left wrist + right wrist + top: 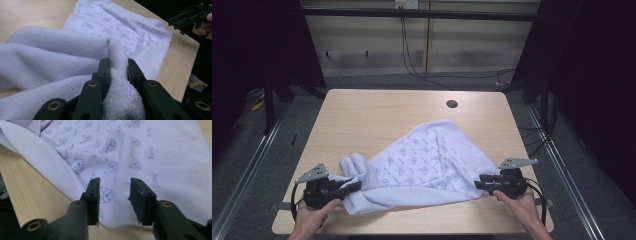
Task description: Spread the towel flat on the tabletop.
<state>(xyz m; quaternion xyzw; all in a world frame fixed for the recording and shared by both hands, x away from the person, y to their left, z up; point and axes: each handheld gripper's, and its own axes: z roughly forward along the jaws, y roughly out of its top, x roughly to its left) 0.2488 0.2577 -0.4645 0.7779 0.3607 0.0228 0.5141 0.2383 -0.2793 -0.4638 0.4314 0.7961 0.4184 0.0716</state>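
The left gripper point(117, 68) is pinching a raised fold of the pale lilac terry towel point(62, 65) between its two black jaws, the fabric bunching up thick between the pads and spilling toward the camera in the left gripper view. The right gripper point(114, 195) is holding its jaws spread apart, with the towel's hemmed edge lying flat under the gap and nothing pressing on either pad (the printed side, with small cat faces and lettering, is facing up there). Moving outward from the left jaws, the towel is rising in a soft plain ridge, then flattening into the printed panel that is stretching away toward the far gripper. In the high view, the left gripper point(353, 186) is lying low at the near left of the light wooden table point(377, 107), its tips buried in the rolled, rumpled end of the towel point(422, 160), while the right gripper point(478, 183) is resting at the near right, its tips just at the towel's corner. The towel is lying spread across the near half of the table between the two grippers, forming a rough triangle whose peak is pointing toward the far edge, well short of the small round dark hole point(452, 104) in the tabletop. A hand is gripping each tool from the near edge, and black cables are looping beside both.
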